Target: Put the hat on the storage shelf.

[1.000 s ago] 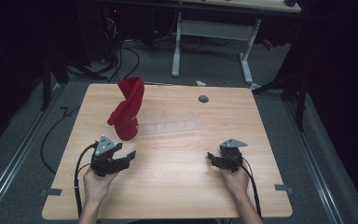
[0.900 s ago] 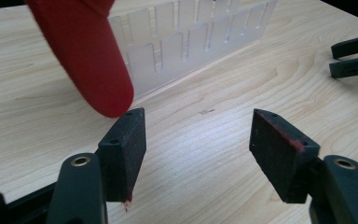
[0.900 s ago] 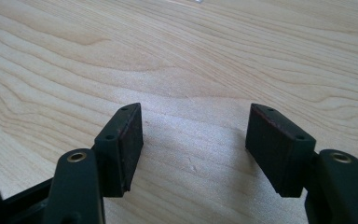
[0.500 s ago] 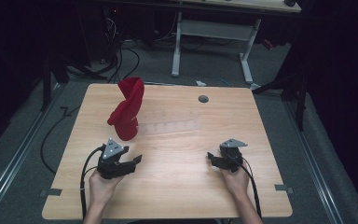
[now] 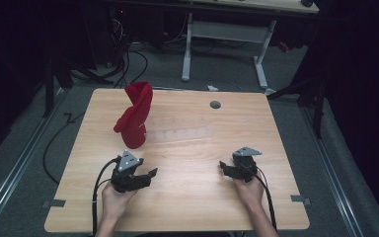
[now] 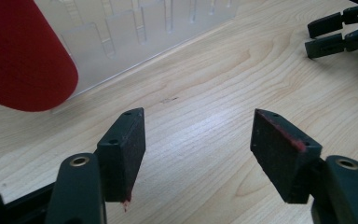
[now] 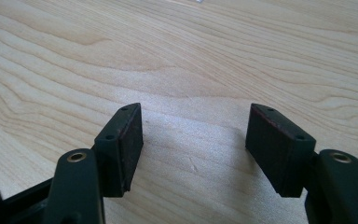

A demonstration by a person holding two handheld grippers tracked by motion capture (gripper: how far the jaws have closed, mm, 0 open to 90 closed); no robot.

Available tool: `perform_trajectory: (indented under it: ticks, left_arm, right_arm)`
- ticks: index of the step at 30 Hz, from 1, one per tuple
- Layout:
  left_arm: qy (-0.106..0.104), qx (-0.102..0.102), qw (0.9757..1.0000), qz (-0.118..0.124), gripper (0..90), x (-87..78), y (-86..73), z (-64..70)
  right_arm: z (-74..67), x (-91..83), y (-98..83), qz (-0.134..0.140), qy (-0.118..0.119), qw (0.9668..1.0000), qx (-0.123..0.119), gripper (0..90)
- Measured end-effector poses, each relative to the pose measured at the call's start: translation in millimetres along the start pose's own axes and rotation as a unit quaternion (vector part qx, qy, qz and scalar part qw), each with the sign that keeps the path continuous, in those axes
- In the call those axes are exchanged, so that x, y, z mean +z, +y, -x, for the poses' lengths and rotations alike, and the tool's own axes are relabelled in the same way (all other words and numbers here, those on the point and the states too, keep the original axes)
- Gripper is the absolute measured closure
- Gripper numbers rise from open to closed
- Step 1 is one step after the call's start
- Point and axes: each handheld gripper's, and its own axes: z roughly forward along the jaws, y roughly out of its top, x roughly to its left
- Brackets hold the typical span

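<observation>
The desk [image 5: 187, 197], a pale wood-grain top, is carrying everything in the scene, with a small grey grommet [image 5: 215, 104] set near its far edge. On its left half a red cloth [image 5: 134, 118] is standing in a twisted, upright bundle, its lower end resting on the left end of a clear plastic rack [image 5: 180, 133] that is lying flat toward the centre; in the left gripper view the cloth's rounded red end is overlapping the rack's slotted wall.

The cloth is judged to be soft, light and limp: it is likely to sag and unfurl once lifted, so a pinch on a thick fold near the top of the twist would probably serve better than on a loose edge. The rack appears thin, stiff and slippery, and may shift if the cloth is dragged across it.

The left gripper [image 5: 145, 177] is resting on the near left of the desk, just short of the cloth, its fingers [image 6: 123, 149] standing released with bare wood between them. The right gripper [image 5: 225, 168] is lying well apart on the near right, its fingers [image 7: 121, 144] likewise spread and grasping nothing.
</observation>
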Motion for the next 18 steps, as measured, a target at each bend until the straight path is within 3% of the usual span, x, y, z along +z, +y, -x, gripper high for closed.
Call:
perform_trajectory:
  ticks: [18]
  left_arm:
    - [-0.003, 0.018, 0.9997, -0.014, 33.2, 20.7, -15.8, 6.9]
  right_arm:
    - [0.1, 0.0, -0.1, 0.000, 0.000, 1.0000, -0.001, 36.7]
